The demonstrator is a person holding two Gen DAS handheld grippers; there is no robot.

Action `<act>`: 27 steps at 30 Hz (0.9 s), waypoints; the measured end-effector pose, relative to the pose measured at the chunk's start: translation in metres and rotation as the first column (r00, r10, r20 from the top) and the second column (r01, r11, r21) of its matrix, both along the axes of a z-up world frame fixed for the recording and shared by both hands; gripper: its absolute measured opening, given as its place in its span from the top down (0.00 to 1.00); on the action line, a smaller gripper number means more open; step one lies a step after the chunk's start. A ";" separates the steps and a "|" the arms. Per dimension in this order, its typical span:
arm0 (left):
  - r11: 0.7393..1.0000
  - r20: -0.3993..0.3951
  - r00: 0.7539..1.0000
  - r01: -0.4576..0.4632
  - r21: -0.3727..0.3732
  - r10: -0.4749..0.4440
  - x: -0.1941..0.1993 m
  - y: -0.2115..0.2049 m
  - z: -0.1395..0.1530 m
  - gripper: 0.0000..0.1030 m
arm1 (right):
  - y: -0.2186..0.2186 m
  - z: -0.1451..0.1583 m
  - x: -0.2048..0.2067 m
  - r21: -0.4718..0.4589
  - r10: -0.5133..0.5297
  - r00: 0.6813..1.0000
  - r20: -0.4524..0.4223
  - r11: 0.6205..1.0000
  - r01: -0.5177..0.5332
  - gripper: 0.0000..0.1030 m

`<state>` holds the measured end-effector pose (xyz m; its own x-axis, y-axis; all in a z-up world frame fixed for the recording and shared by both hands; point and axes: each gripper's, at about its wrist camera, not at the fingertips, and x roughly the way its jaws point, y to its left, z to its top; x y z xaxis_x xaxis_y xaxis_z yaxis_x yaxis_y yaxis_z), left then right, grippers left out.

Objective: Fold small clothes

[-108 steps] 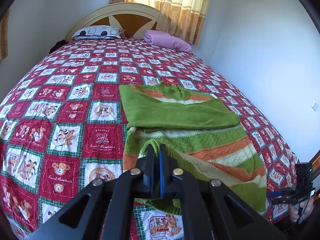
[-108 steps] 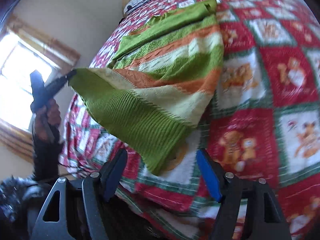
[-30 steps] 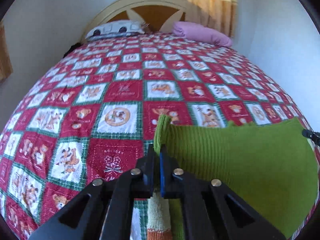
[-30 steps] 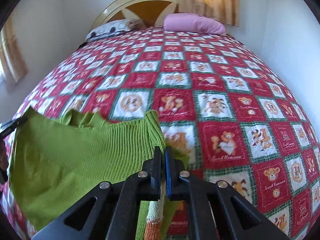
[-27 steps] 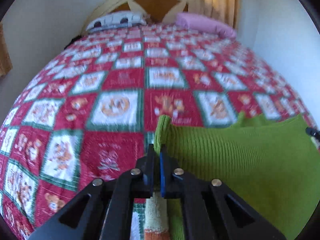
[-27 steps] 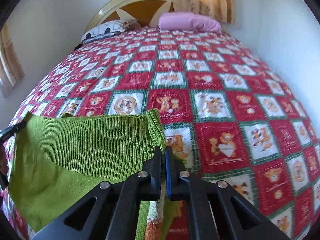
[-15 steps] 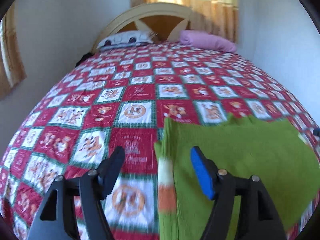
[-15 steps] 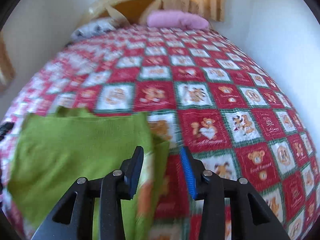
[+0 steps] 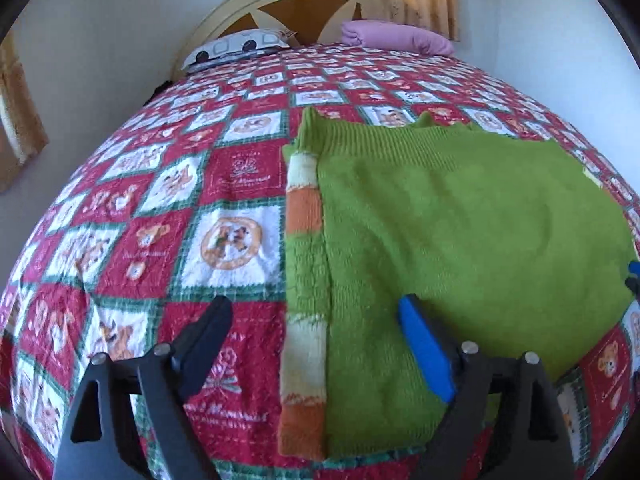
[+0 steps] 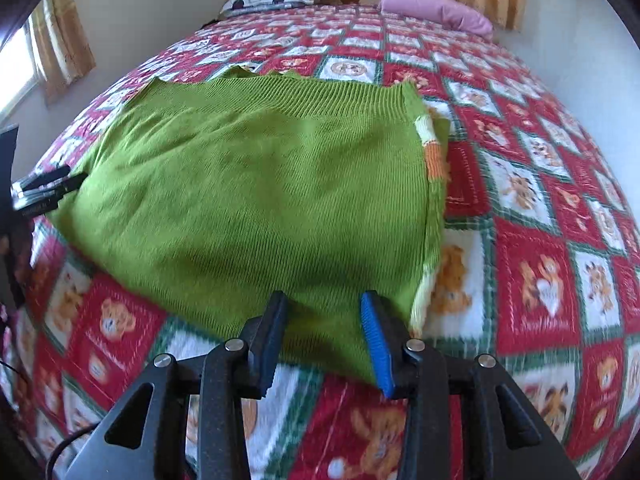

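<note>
1. The green ribbed knit sweater with orange and cream stripes (image 9: 460, 216) is lying folded on the red patchwork bedspread (image 9: 160, 216).
2. The left gripper (image 9: 316, 340) and right gripper (image 10: 324, 336) are hovering spread, holding nothing.
3. Probably a final fold is remaining.

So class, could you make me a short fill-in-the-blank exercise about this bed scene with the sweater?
1. The folded sweater lies on the ____.
2. The sweater's top layer is plain ____.
3. The left hand-held gripper is ____.
4. The pillow by the headboard is ____.

Answers: bed; green; open; pink
</note>
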<state>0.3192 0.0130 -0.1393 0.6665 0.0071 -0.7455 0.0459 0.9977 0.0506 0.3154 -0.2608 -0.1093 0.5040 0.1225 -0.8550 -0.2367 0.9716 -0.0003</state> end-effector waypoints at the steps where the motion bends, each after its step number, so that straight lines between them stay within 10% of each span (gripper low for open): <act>1: 1.000 -0.006 1.000 -0.005 -0.009 0.005 -0.001 0.001 -0.002 0.14 | 0.003 0.001 -0.003 -0.015 -0.004 1.000 0.000 1.000 0.004 0.61; 13: 0.997 -0.058 0.998 -0.025 -0.074 0.020 -0.004 0.013 -0.017 0.00 | -0.014 0.052 0.014 0.114 -0.110 0.988 0.109 0.989 0.097 0.61; 27: 0.998 -0.074 0.997 -0.027 -0.060 0.022 -0.012 0.013 -0.020 0.00 | -0.038 0.001 0.019 0.069 -0.156 0.987 -0.024 0.985 0.157 0.69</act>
<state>0.3075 0.0256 -0.1589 0.6101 -0.0239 -0.7919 0.0229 0.9997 -0.0125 0.3345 -0.2986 -0.1084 0.5061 0.1037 -0.8562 -0.0810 0.9941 0.0725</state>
